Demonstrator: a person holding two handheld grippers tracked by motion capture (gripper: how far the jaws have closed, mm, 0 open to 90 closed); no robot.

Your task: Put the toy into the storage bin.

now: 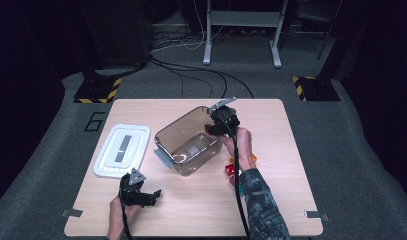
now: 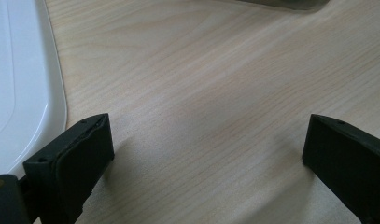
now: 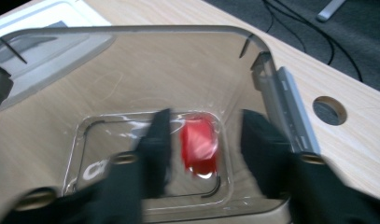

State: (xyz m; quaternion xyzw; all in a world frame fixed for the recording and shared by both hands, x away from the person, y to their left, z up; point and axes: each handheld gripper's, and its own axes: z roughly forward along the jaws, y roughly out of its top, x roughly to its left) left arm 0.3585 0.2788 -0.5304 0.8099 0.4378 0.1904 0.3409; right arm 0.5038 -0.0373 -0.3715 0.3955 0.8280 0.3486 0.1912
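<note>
A clear brownish container (image 1: 177, 125) stands open in the middle of the table. My right gripper (image 1: 213, 127) hangs over its far right rim, pointing down inside. In the right gripper view its jaws (image 3: 204, 126) stand apart, and a blurred red block (image 3: 200, 144) shows between and below them against the container wall (image 3: 178, 65) and floor. Neither pad touches the block. My left gripper (image 1: 152, 196) rests low at the table's near left. Its jaws (image 2: 206, 149) are wide open over bare wood.
The white lid (image 1: 122, 150) lies flat left of the container, its edge (image 2: 19, 84) beside my left jaw. Red (image 1: 230, 170) and orange (image 1: 252, 159) blocks lie under the right forearm. The container's grey latch (image 3: 290, 107) sits just right of my right jaw.
</note>
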